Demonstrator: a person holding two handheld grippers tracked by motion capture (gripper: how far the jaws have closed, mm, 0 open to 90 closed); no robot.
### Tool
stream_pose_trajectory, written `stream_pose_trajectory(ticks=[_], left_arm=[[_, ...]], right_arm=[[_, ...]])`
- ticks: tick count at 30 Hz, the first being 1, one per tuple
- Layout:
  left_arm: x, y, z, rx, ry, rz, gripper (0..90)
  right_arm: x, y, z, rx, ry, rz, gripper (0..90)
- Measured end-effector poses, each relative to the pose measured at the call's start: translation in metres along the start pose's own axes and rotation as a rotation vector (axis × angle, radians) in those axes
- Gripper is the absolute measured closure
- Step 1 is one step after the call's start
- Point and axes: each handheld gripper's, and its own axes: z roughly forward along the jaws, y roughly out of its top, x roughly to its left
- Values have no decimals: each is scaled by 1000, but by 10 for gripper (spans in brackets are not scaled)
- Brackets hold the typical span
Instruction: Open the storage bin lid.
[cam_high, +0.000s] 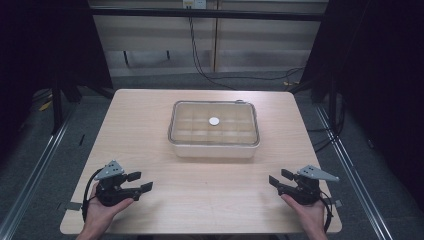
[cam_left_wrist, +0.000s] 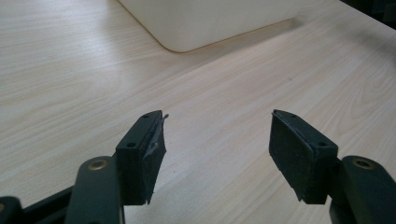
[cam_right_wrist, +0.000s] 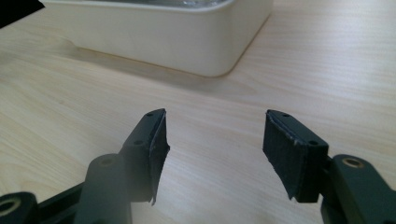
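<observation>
A white rectangular container (cam_high: 214, 149) with a clear lid sits in the middle of the wooden table (cam_high: 150, 110). A small white round thing (cam_high: 214, 120) shows at the centre of the lid. My left gripper (cam_high: 140, 182) rests near the front left edge, held by a hand, open with nothing between its jaws. My right gripper (cam_high: 280, 179) rests near the front right edge, also open and holding nothing. In the left gripper view the gripper (cam_left_wrist: 217, 140) points toward a corner of the container (cam_left_wrist: 205, 23). In the right gripper view the gripper (cam_right_wrist: 215, 137) faces the container's near wall (cam_right_wrist: 159, 39).
Bare wood lies between both grippers and the container. Metal rails (cam_high: 30, 170) run along the floor on both sides of the table. A black cable (cam_high: 200, 65) hangs down the back wall behind the table.
</observation>
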Motion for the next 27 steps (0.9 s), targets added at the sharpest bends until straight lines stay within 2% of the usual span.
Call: stream_pose_trajectory(ticks=[3,4,9,15,17,22,23,25,27], left_arm=[[2,0,1,3,3,-7,359],[2,1,1,6,6,-15,350],[1,5,5,8,9,-20,308],[-7,13,9,6,0,-6,298],[-11,16,10,5,-2,8,298],[-7,28,14,-2,-2,2,304],[-6,30,17,10,18,7,305],[-4,34,23,14,18,9,300],[-3,39,27,25,11,-1,295]], right_arm=[[0,2,1,-12,19,18,380],[0,2,2,-7,24,9,378],[-1,4,3,13,53,23,347],[-1,8,1,16,81,41,324],[1,10,1,19,86,27,324],[-1,19,3,33,94,21,324],[-3,21,4,43,100,22,325],[-4,26,3,18,78,20,332],[-5,32,3,12,80,14,333]])
